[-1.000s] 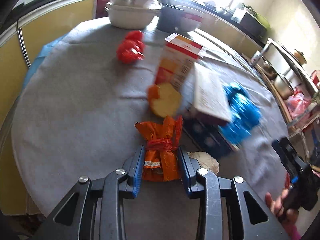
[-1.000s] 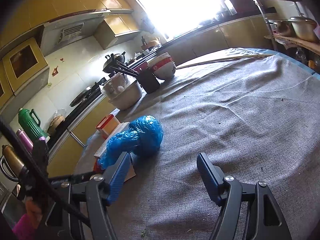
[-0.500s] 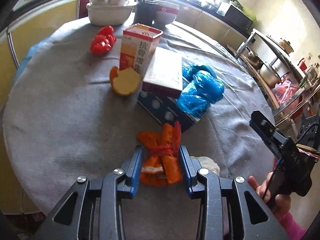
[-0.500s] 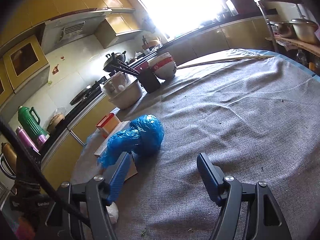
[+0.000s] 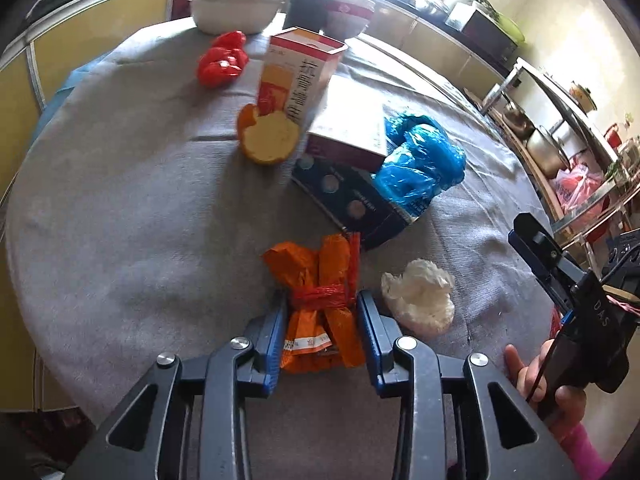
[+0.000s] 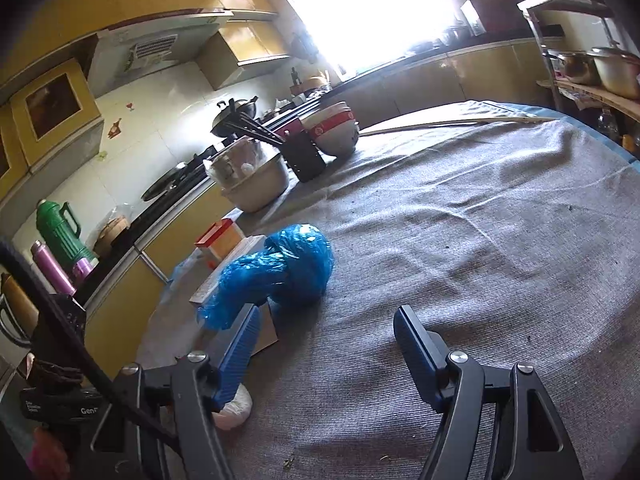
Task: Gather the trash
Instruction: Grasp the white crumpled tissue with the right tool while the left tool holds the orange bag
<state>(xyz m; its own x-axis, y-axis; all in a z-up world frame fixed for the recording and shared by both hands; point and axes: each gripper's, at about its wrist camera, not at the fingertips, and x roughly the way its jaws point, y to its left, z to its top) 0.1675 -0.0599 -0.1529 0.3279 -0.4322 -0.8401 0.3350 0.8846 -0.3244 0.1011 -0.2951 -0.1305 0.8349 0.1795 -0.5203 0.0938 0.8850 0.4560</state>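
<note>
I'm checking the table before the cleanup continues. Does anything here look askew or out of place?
Yes. The orange-and-white carton stands tilted, leaning toward the flat box that lies on a dark box. A citrus peel, crumpled tissue and blue plastic bag lie loose on the grey cloth.

We note the left gripper [image 5: 322, 322], clamped on the orange wrapper bundle [image 5: 320, 304], has carried it back toward the near table edge. The white tissue wad [image 5: 418, 298] now shows fully beside it. The right gripper [image 5: 532, 240] sits farther into the left view.
</note>
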